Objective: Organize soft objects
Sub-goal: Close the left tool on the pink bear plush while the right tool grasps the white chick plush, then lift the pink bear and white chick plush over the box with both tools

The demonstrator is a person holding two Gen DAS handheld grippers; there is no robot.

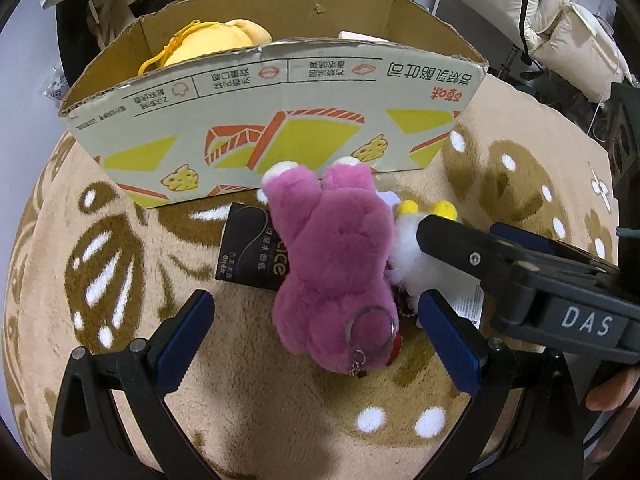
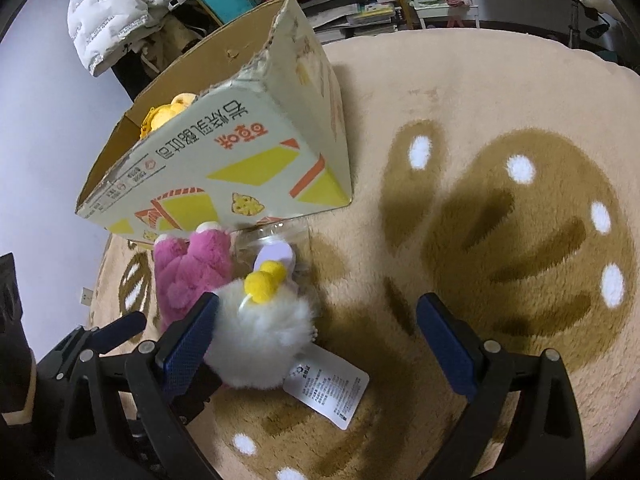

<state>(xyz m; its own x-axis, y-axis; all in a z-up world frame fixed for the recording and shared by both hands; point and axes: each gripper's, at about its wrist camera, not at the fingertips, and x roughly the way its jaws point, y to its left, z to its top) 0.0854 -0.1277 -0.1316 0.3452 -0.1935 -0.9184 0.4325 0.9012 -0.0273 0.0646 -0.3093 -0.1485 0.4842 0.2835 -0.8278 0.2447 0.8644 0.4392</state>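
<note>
A pink plush bear [image 1: 332, 256] with a key ring lies on the beige rug [image 1: 120, 320] in front of an open cardboard box [image 1: 280, 92]. My left gripper [image 1: 316, 332] is open, its pads on either side of the bear's lower end. A white fluffy plush with yellow pompoms [image 2: 260, 332] lies right beside the bear [image 2: 192, 272]. My right gripper [image 2: 316, 344] is open, its left pad against the white plush; it also shows in the left wrist view [image 1: 452, 240]. A yellow plush [image 1: 216, 40] sits inside the box [image 2: 224, 152].
A black packet [image 1: 252, 252] lies partly under the bear. A clear plastic wrapper [image 2: 276, 244] lies by the box. A paper tag [image 2: 332, 388] hangs from the white plush. Shelves and white jackets stand behind the box [image 2: 112, 4].
</note>
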